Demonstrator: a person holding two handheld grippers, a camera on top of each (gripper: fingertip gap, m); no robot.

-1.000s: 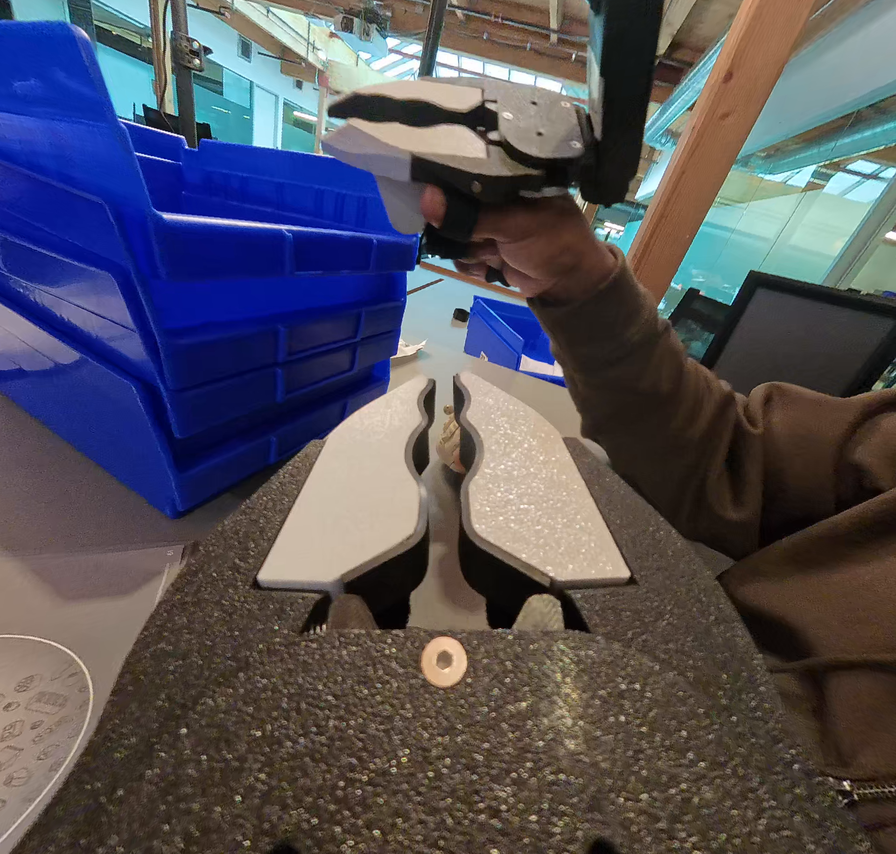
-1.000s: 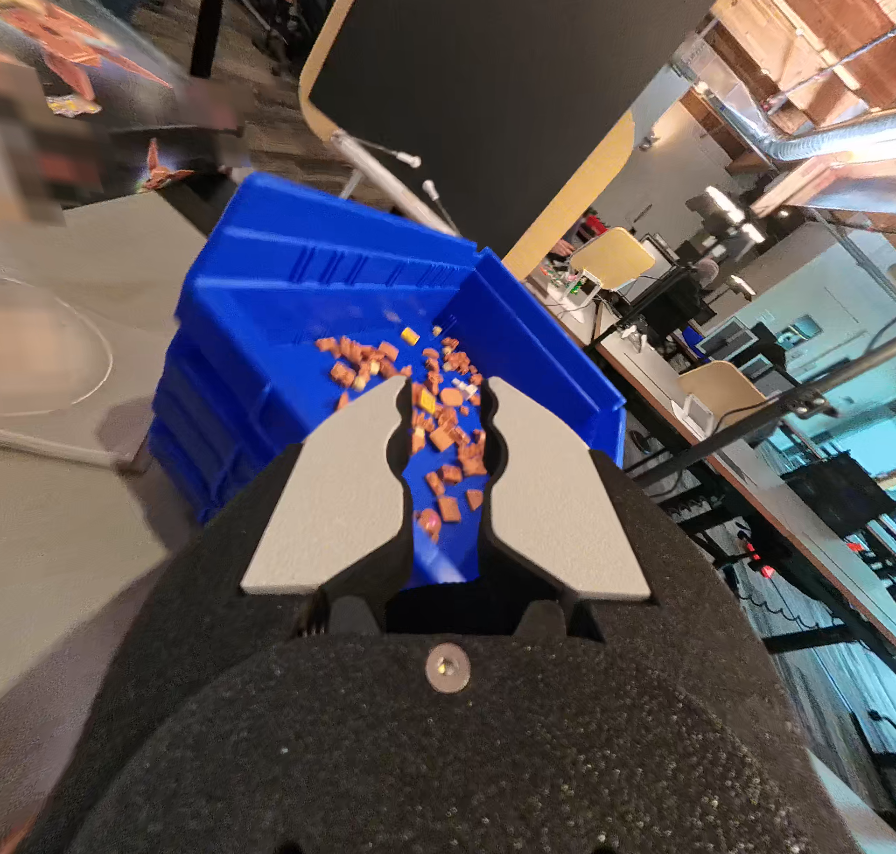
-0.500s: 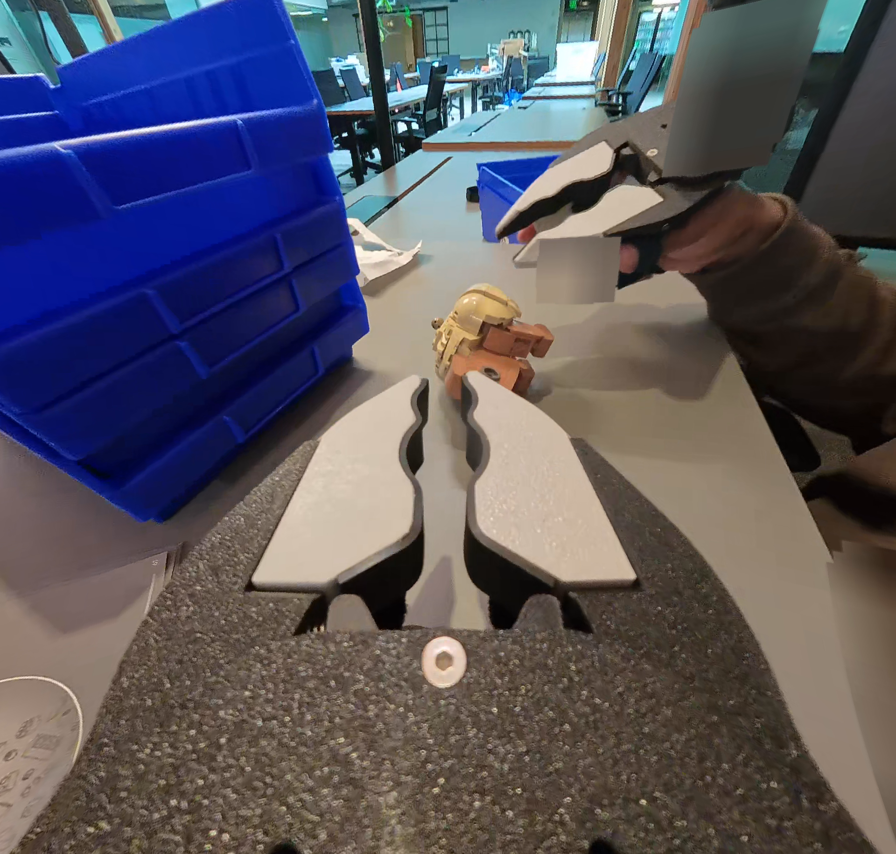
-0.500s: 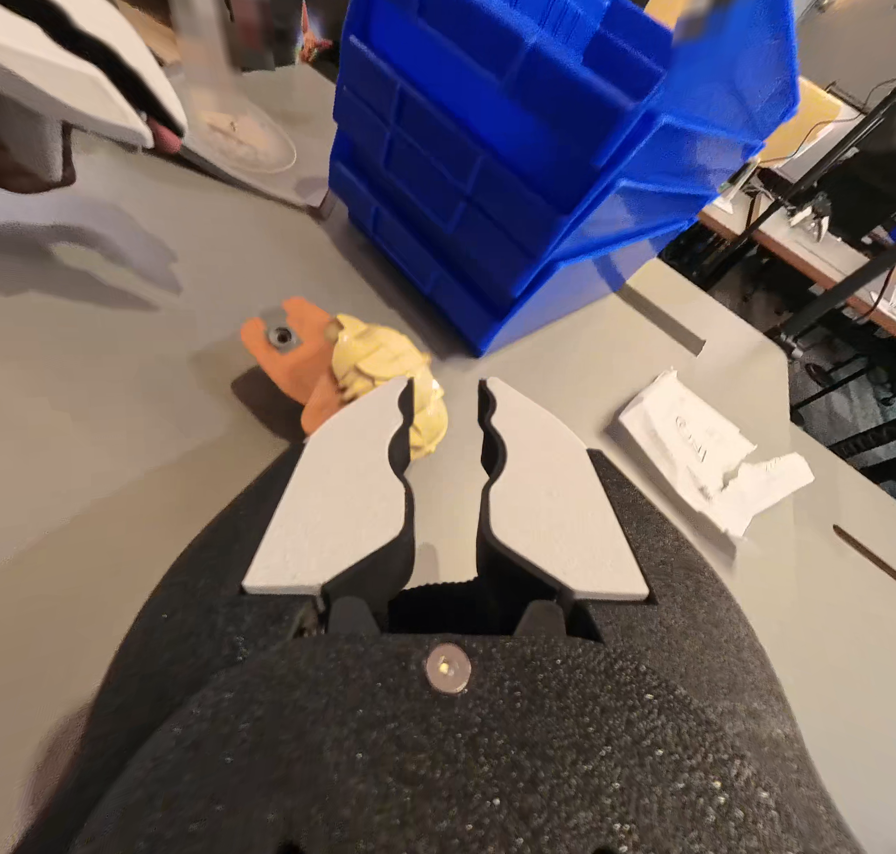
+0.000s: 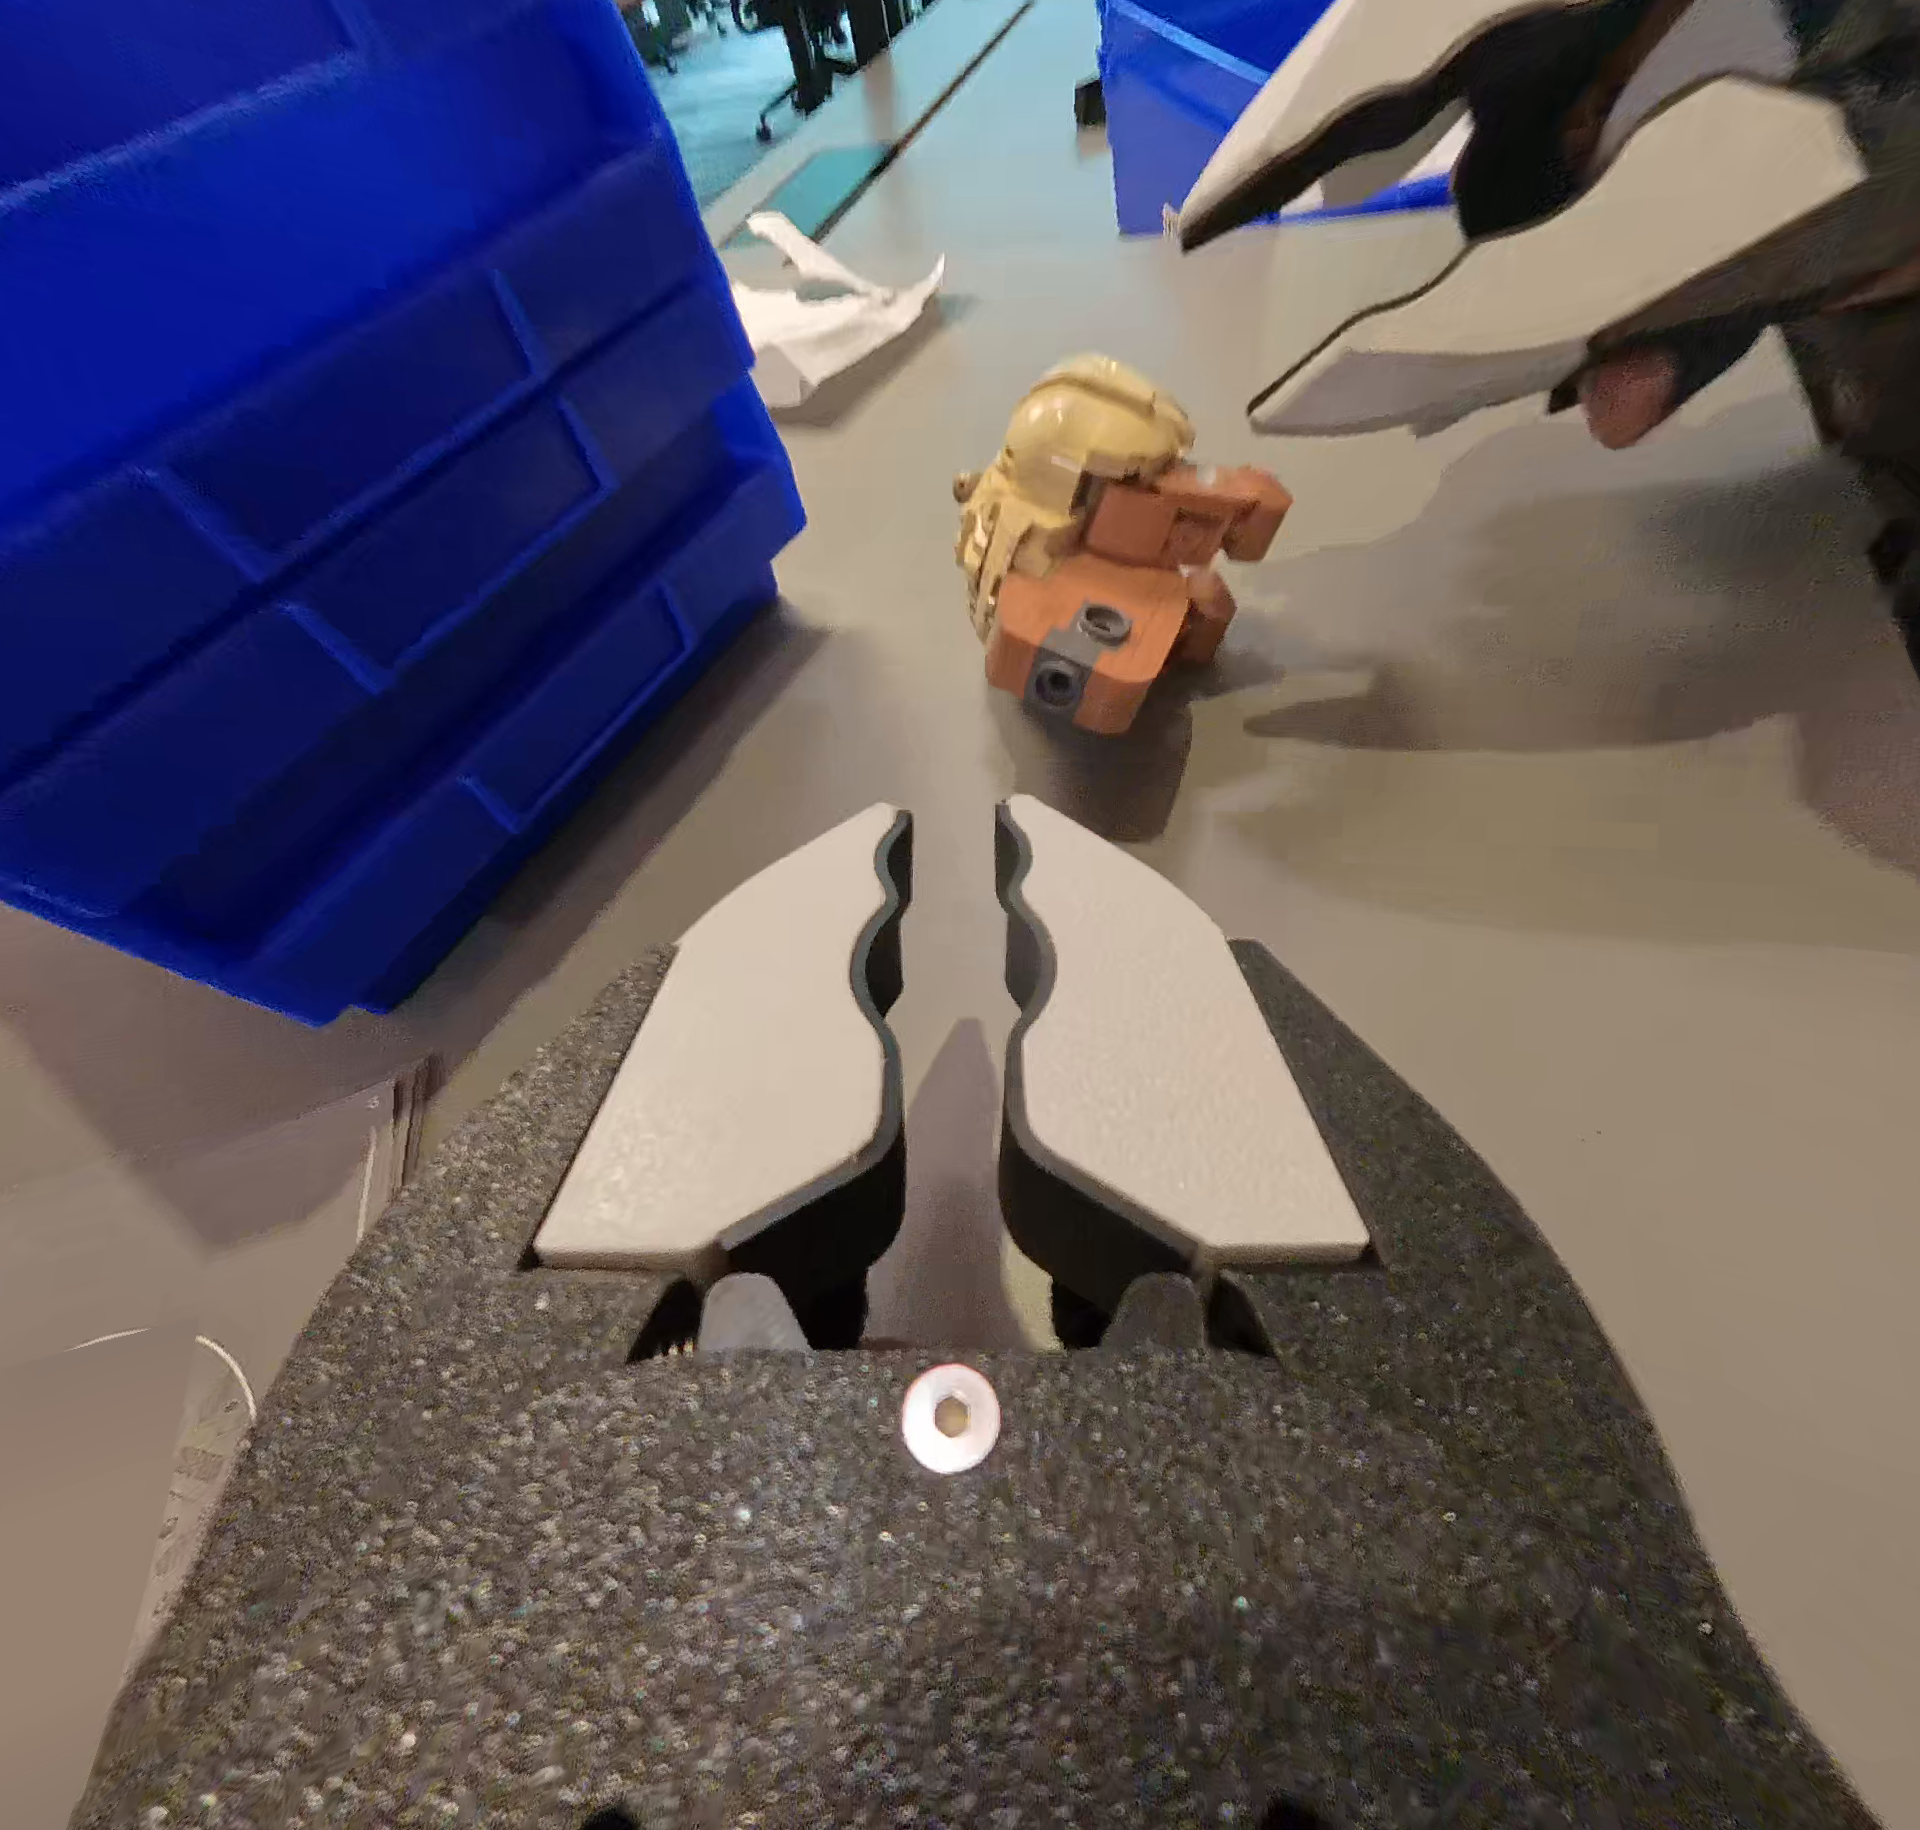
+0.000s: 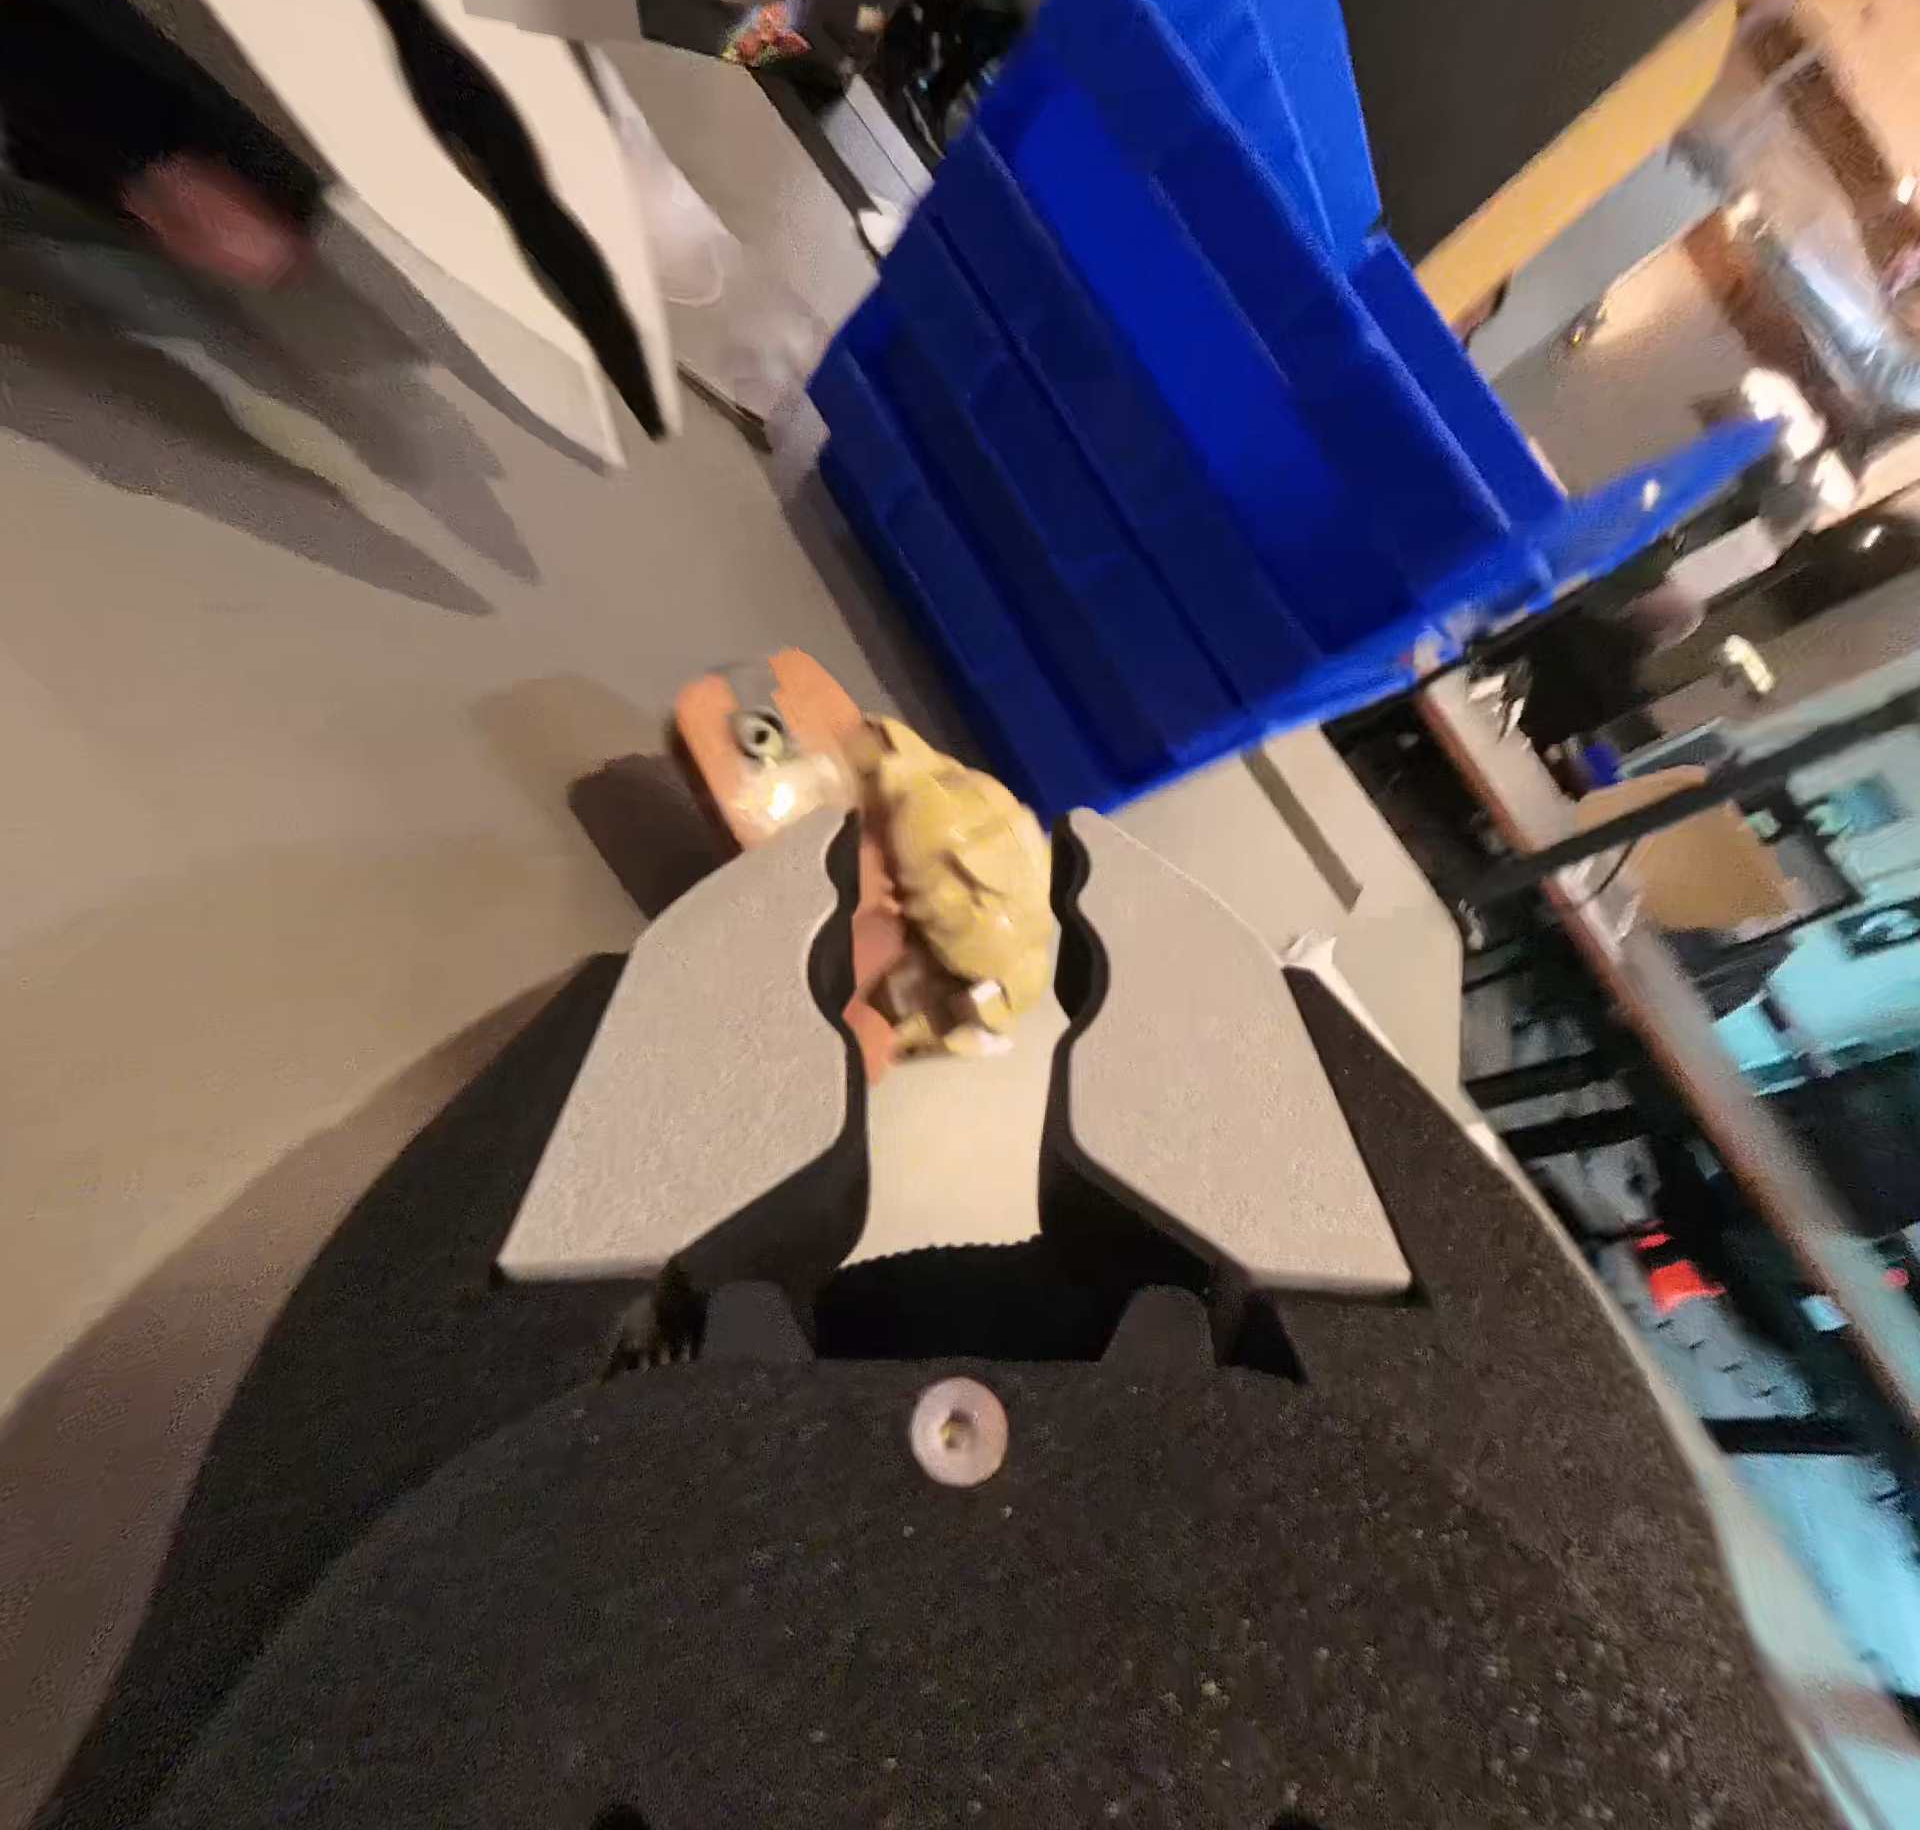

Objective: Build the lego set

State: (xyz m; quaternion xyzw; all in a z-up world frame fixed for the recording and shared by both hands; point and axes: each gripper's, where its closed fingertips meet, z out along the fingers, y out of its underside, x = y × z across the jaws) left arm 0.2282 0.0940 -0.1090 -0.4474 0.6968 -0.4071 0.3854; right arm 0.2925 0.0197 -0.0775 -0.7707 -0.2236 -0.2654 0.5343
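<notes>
Lego model [image 5: 1091,544], tan and brown, is laid on its side on the table [image 5: 1455,949] beside the stacked blue bins [image 5: 364,430], free for gripping. Right tool [image 6: 951,835] is parted around it, not closed; left tool [image 5: 951,824], slightly open, is empty.

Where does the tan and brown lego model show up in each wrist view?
Left wrist view: lego model lies on the grey table, above centre, ahead of the left gripper.
Right wrist view: lego model sits mid-frame, seen between the open jaws of the right gripper.
Shared landmark: the stack of blue bins beside it.
</notes>
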